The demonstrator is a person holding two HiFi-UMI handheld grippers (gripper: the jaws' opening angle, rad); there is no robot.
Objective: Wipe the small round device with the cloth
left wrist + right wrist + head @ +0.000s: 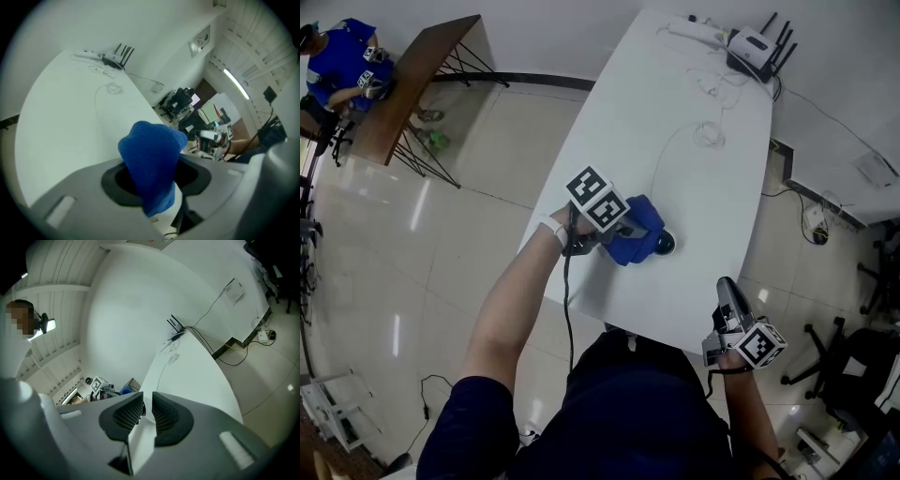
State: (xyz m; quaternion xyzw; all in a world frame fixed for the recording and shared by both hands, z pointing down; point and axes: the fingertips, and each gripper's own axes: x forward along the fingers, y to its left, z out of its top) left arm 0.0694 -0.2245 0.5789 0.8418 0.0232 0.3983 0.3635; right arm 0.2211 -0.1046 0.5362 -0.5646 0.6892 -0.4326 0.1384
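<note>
Left gripper [623, 239], jaws about half apart, clamps the cloth [639, 228] and presses its bunched end against the device [665, 244], near the table's [675, 112] front edge, for wiping. Right gripper [725, 286], jaws nearly together and empty, hangs off that edge, apparently to stay clear.

Navy clothes [623, 422] — grey, marker-cubed right tool [725, 284]

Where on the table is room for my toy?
The white table is nearly bare in its middle, between the coiled white cable and the blue cloth. More bare room lies at the front, between the small black round device and the right gripper. The far end is crowded: a white router with black antennas, a white power strip.
</note>
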